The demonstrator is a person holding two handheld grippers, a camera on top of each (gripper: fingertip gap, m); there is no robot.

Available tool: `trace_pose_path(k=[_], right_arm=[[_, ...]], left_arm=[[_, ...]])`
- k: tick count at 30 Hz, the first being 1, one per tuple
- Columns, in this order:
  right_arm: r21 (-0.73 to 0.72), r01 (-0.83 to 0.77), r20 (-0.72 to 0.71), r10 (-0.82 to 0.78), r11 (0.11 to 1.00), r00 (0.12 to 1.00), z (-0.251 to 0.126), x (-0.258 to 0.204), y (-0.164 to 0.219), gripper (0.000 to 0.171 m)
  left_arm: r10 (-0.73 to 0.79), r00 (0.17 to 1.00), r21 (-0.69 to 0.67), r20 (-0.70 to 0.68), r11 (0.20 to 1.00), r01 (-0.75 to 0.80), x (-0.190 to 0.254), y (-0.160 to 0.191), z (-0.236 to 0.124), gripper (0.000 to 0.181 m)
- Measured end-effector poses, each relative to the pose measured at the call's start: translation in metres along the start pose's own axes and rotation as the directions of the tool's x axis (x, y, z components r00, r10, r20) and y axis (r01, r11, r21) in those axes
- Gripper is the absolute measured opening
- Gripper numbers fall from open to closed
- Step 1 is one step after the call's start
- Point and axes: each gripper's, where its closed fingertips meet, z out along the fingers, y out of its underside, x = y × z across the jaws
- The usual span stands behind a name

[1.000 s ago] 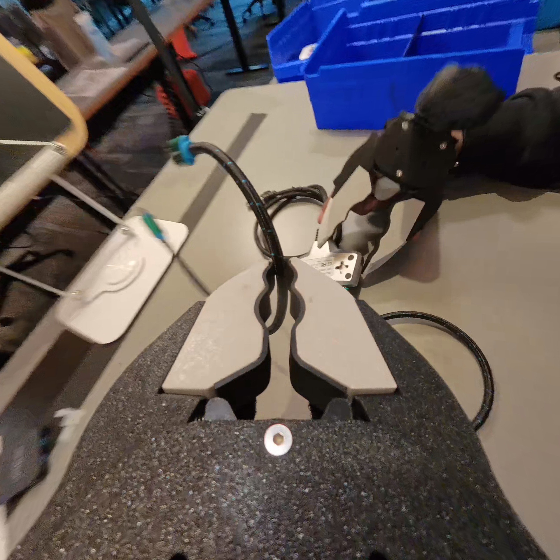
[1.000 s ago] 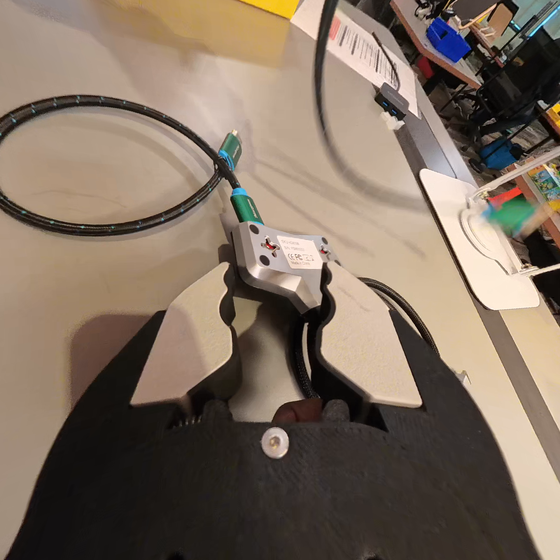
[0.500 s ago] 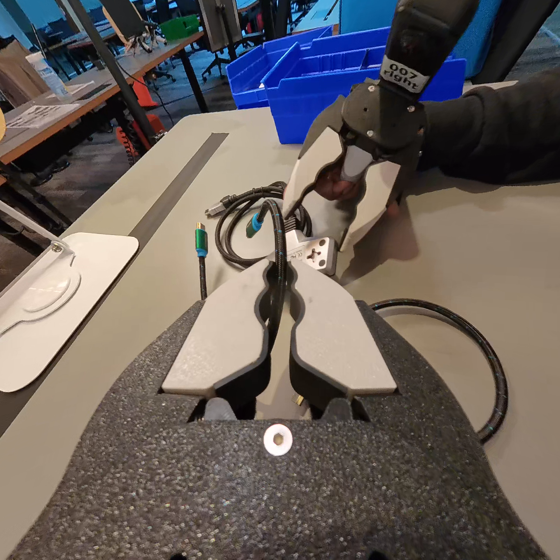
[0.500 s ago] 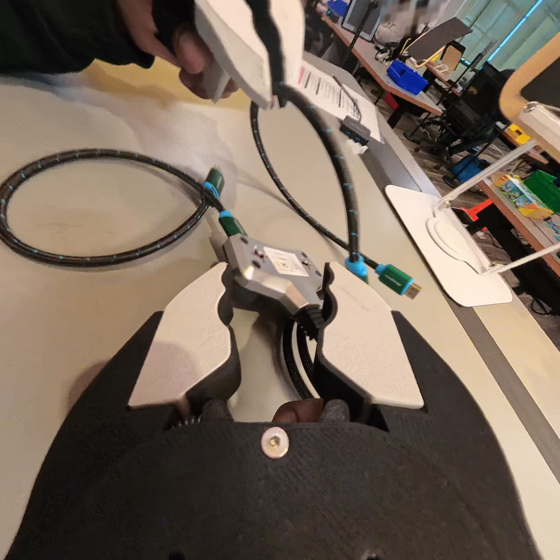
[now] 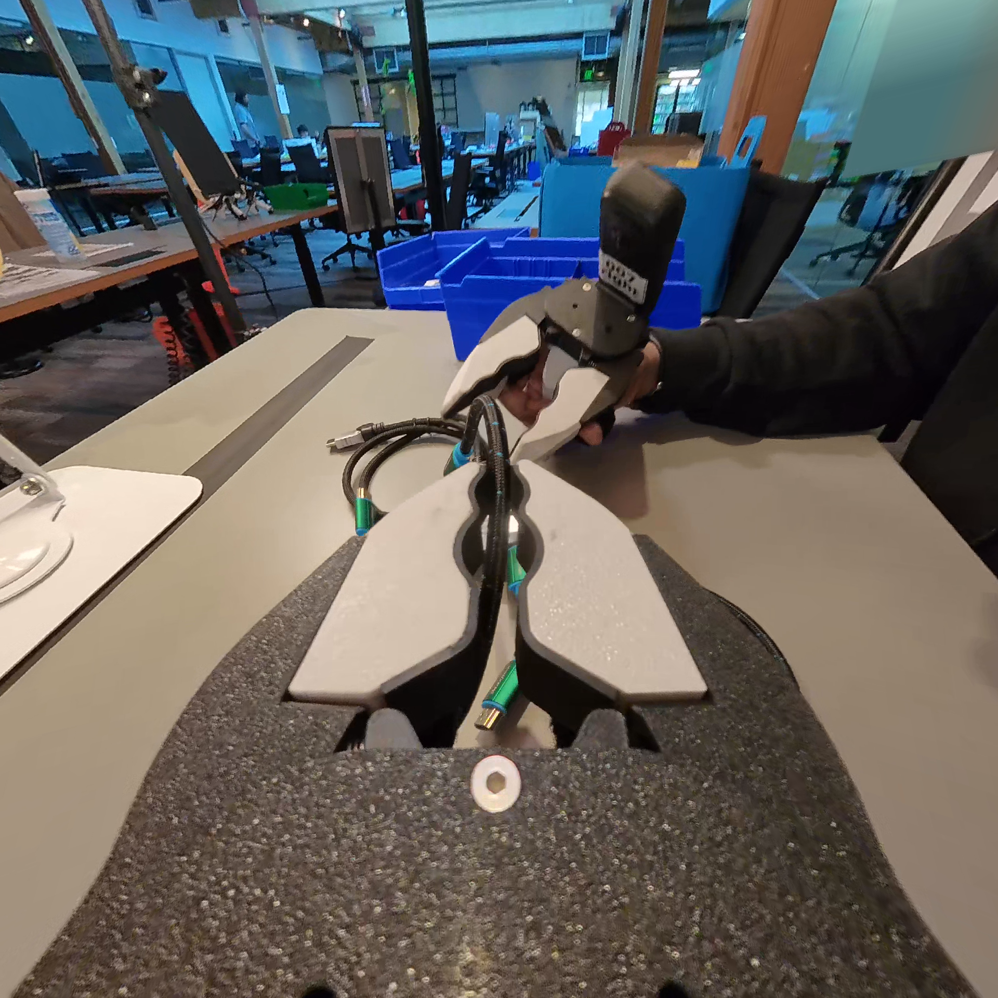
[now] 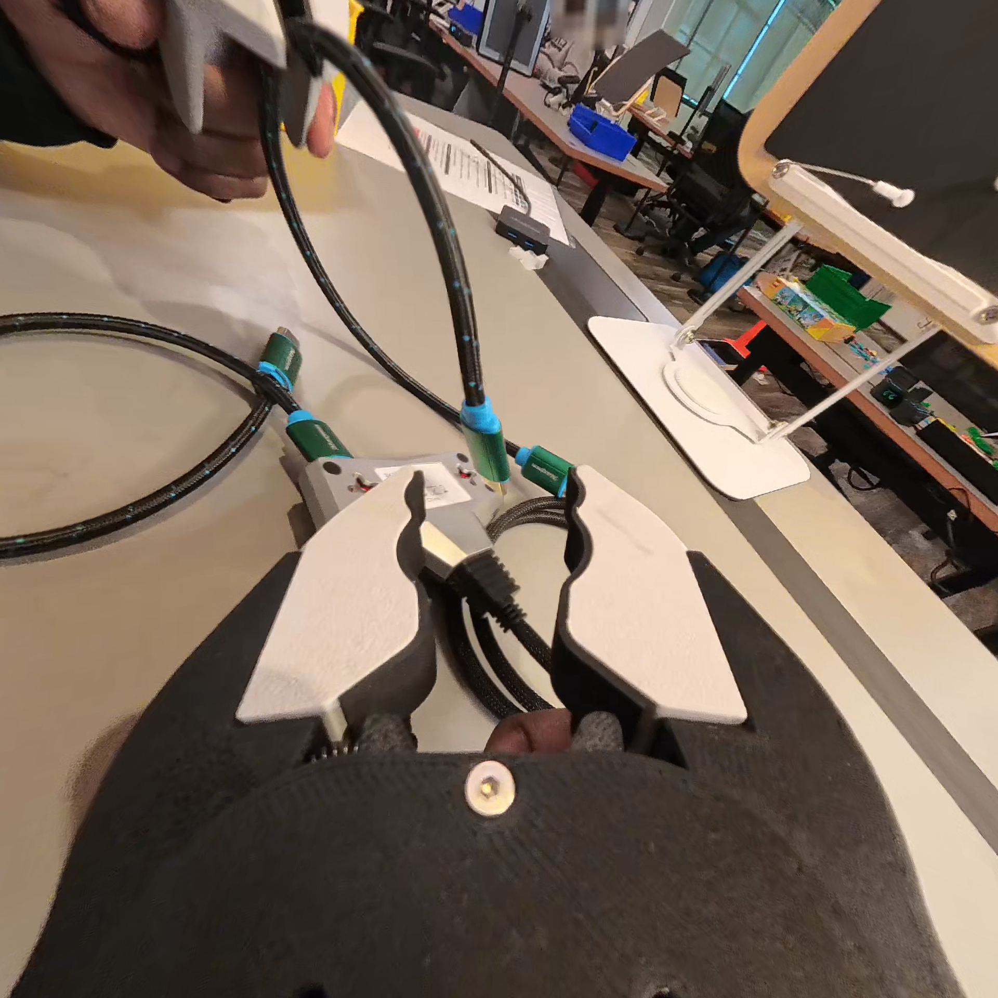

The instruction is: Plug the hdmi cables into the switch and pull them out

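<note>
My left gripper (image 5: pixel 497 475) is shut on a black braided HDMI cable (image 5: pixel 492 540). In the right wrist view it (image 6: pixel 291 65) is high at the top left. The cable loops down from it to a green plug (image 6: pixel 486 451), which hangs nearly upright with its tip at the edge of the grey switch (image 6: pixel 345 478). Another green plug (image 6: pixel 318 440) sits in the switch's left port. My right gripper (image 6: pixel 494 480) is open over the switch. Its left finger covers part of the body and its right finger stands clear of it. The right gripper also shows in the left wrist view (image 5: pixel 482 432).
Loose green plugs lie on the grey table (image 6: pixel 283 351) (image 6: pixel 543 470) (image 5: pixel 364 513). A white stand base (image 6: pixel 702 410) (image 5: pixel 97 518) sits at the table edge. Blue bins (image 5: pixel 540 281) stand behind. A small dark hub (image 6: pixel 524 227) lies on a printed sheet. The gap from one gripper's tips to the other's is roughly 12 cm. My right gripper is the nearer one to the green plug (image 6: pixel 318 440): about 6 cm, against 11 cm.
My left gripper has swung its cable round, bringing the plug from off to the side down onto the switch's edge. The switch no longer touches both right fingers.
</note>
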Motion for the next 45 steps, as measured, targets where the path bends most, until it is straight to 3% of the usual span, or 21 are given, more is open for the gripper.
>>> trace_pose_path(k=[11, 17, 24, 27, 32, 39, 45], right_arm=[[0.005, -0.004, 0.023, 0.004, 1.0, 1.0, 0.005, -0.009, -0.003, 0.046], [0.025, -0.011, 0.022, 0.01, 1.0, 1.0, 0.007, -0.013, -0.009, 0.04], [0.034, 0.026, -0.006, -0.025, 0.999, 1.0, 0.009, -0.014, -0.01, 0.011], [0.045, 0.044, -0.021, -0.043, 0.998, 0.999, 0.008, -0.012, -0.011, 0.008], [0.066, 0.095, -0.074, -0.09, 0.993, 0.993, 0.005, -0.006, -0.014, 0.008], [0.058, 0.167, -0.127, -0.159, 0.984, 0.979, 0.004, -0.003, -0.014, 0.0], [0.052, 0.182, -0.123, -0.174, 0.982, 0.977, 0.006, -0.004, -0.013, 0.0]], left_arm=[[-0.033, 0.998, 0.19, -0.057, 0.981, 0.043, 0.006, -0.026, -0.016, 0.007], [-0.054, 0.995, 0.231, -0.09, 0.97, 0.074, 0.007, -0.03, -0.019, 0.007], [-0.072, 0.989, 0.264, -0.133, 0.959, 0.105, 0.007, -0.027, -0.022, 0.007], [-0.085, 0.986, 0.269, -0.142, 0.956, 0.121, 0.005, -0.023, -0.024, 0.007], [-0.075, 0.991, 0.229, -0.115, 0.968, 0.1, -0.002, -0.012, -0.03, 0.007], [-0.038, 0.999, 0.062, -0.032, 0.997, 0.04, -0.01, 0.01, -0.039, 0.012], [0.042, 0.997, -0.047, 0.057, 0.998, -0.039, -0.012, 0.013, -0.035, 0.028]])
